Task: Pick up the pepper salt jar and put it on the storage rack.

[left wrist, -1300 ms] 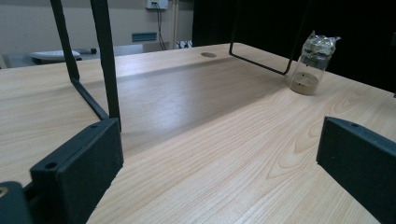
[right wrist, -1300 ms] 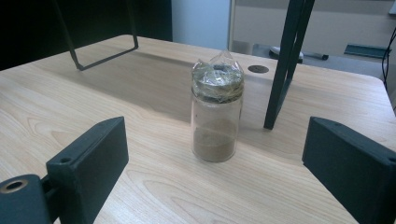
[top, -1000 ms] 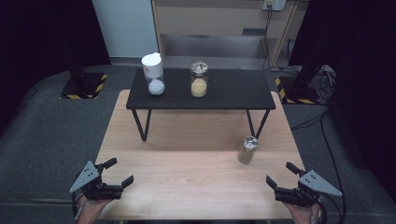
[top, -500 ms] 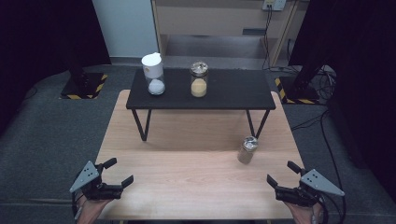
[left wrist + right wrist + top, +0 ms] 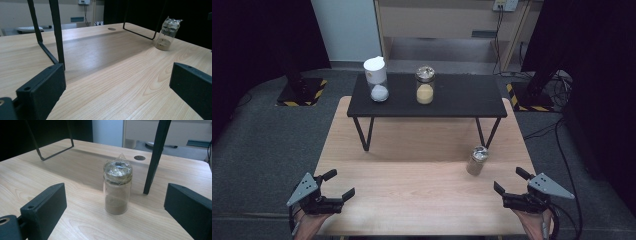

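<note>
The right gripper, jaws apart, faces the small jar at its 11 o'clock on the surface, seemingly lined up to grasp, while the left gripper waits with jaws apart.

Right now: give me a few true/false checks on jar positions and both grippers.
1. The right gripper is shut on the brown-powder jar. False: its jaws stand open, with the jar ahead of them, apart.
2. Two jars stand on the black shelf. True: the white-lidded jar and the yellow-powder jar.
3. The brown-powder jar lies on its side. False: it stands upright on the wooden table.
4. The left gripper is open and holds nothing. True.
</note>
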A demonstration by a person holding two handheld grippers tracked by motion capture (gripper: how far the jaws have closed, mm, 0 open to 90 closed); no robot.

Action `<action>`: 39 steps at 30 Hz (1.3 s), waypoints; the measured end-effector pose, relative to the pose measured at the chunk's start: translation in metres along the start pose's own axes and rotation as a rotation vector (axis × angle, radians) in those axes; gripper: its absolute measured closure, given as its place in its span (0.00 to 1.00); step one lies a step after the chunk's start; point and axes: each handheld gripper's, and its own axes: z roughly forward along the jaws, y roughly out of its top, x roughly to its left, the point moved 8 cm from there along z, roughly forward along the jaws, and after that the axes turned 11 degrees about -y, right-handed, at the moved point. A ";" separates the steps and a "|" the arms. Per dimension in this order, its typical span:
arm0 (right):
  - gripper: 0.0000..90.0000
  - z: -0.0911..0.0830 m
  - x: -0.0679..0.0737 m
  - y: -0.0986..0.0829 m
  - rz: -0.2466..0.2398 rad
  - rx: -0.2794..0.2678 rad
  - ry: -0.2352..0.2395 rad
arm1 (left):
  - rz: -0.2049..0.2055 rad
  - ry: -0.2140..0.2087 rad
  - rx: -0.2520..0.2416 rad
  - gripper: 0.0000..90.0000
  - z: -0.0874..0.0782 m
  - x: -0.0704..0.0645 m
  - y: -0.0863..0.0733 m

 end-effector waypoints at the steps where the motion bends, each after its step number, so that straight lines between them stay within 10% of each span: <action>1: 0.05 0.003 0.001 0.002 -0.004 0.005 -0.001 | 0.000 0.000 0.000 0.00 0.000 0.000 0.000; 39: 0.06 0.096 0.004 0.019 -0.035 0.137 0.020 | -0.001 -0.001 0.003 0.00 0.000 0.000 0.000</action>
